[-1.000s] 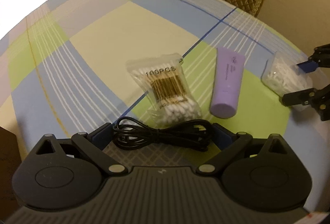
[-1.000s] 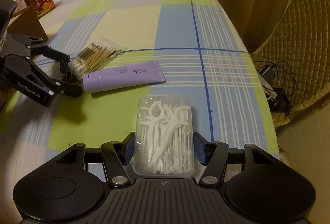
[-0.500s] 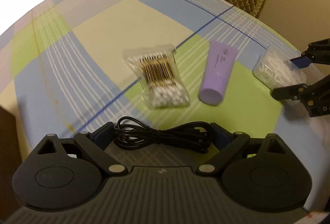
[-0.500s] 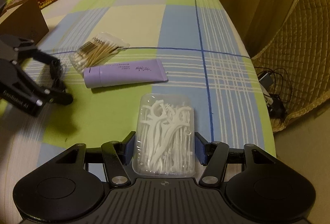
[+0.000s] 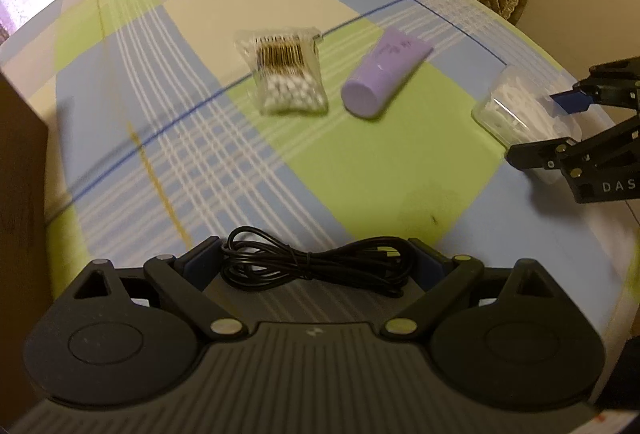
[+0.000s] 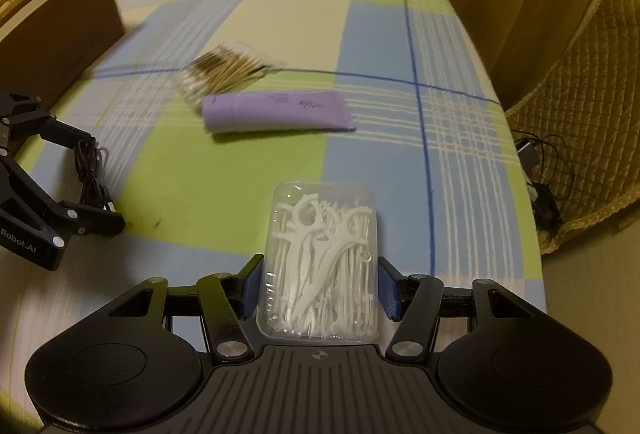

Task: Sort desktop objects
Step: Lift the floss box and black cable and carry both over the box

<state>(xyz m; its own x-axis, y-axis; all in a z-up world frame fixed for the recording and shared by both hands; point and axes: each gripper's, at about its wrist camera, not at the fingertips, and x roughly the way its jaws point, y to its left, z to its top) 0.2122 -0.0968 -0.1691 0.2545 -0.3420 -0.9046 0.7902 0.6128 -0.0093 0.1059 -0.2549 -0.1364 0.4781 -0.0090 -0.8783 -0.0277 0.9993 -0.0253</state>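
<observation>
Black coiled cable (image 5: 316,266) sits clamped in the left claw (image 5: 318,264), left of the purple tube (image 5: 384,82). Cotton swab bag (image 5: 290,76) lies just beside that tube on the checked surface (image 5: 400,162). Right of the tube, the right claw (image 6: 320,282) grips 1 clear floss-pick box (image 6: 320,266).

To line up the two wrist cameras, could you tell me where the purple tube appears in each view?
Left wrist: purple tube upper centre-right, cap end nearest the camera.
Right wrist: the tube lies crosswise, upper centre-left.
Shared landmark: the cotton swab bag beside it in both.
</observation>
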